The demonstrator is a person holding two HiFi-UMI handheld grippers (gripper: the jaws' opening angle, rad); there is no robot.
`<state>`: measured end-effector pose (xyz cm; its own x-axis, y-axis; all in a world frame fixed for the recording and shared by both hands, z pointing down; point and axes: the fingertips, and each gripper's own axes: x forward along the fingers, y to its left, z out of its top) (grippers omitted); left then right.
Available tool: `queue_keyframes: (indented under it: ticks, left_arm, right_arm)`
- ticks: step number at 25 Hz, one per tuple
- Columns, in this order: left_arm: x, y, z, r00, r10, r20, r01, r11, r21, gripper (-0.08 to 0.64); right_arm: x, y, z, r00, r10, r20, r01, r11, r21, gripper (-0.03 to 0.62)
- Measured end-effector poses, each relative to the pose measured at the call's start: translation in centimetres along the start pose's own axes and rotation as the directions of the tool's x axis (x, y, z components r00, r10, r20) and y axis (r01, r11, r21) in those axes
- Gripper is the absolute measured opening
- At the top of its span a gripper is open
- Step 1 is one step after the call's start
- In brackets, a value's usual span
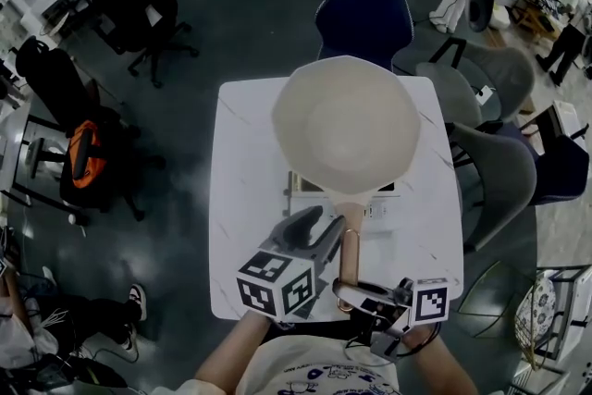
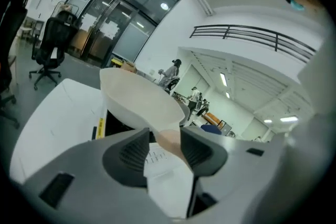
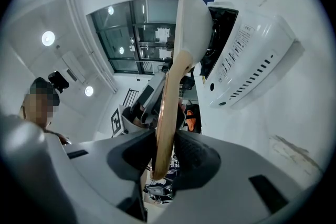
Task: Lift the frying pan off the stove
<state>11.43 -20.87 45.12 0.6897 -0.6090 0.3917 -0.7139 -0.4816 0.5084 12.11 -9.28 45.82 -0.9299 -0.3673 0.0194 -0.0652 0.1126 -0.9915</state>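
1. Head view: here's the white table [image 1: 245,199], and the cream frying pan [image 1: 347,120] sits over the stove [image 1: 303,184] at the middle of the surface, nearer the far edge. Its wooden handle [image 1: 351,245] runs straight back toward the near edge. The left gripper [image 1: 319,231] is in by the handle's left side, about halfway along it. The right gripper [image 1: 356,293] has the handle's very end, right at the near edge. A blue chair [image 1: 363,14] stands behind the far edge.

2. Left gripper view: the left gripper [image 2: 164,139] has its jaws standing apart. The pale root of the handle [image 2: 169,141] shows in the gap, close to the right-hand pad and clear of the left-hand one. That's no pinch. Beyond the jaws the frying pan [image 2: 139,97] bulges over the black top of the stove [image 2: 116,124], with the table [image 2: 58,113] spreading away to the left. Whether the pan's base touches the stove, I can't tell from here.

3. Right gripper view: the right gripper [image 3: 164,149] is clamped tight, with both pads pressed flat on the handle [image 3: 169,107] from either side. The handle runs up to the frying pan [image 3: 191,29], which is seen edge-on against the white stove [image 3: 247,55]. The table [image 3: 294,128] is at the right. The left gripper [image 3: 149,99] peeks out just behind the handle.
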Motion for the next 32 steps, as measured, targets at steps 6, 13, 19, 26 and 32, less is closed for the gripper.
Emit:
queue_keyframes:
  ticks: [6, 13, 19, 26, 32]
  left_arm:
    - [0.9, 0.0, -0.1, 0.996, -0.091, -0.018, 0.084, 0.970, -0.229, 0.190]
    - [2.5, 0.2, -0.5, 0.986, -0.161, -0.032, 0.138, 0.921, -0.365, 0.195]
    - [3.5, -0.3, -0.8, 0.970, -0.234, -0.065, 0.190, 0.898, -0.398, 0.195]
    - [4.5, -0.2, -0.6, 0.959, -0.278, -0.051, 0.224, 0.857, -0.464, 0.195]
    - [5.1, -0.6, -0.8, 0.948, -0.312, -0.057, 0.247, 0.838, -0.486, 0.195]
  right_arm:
    - [0.2, 0.3, -0.2, 1.000, -0.012, -0.007, 0.012, 1.000, -0.003, 0.121]
    - [0.1, 0.1, -0.3, 1.000, -0.012, -0.011, 0.012, 1.000, -0.002, 0.121]
    - [0.3, 0.4, -0.4, 1.000, -0.008, -0.021, 0.008, 1.000, -0.005, 0.121]
    - [0.3, 0.2, -0.4, 0.999, -0.011, -0.040, 0.010, 1.000, -0.016, 0.121]
    - [0.1, 0.2, -0.5, 0.998, -0.010, -0.059, 0.009, 1.000, -0.019, 0.122]
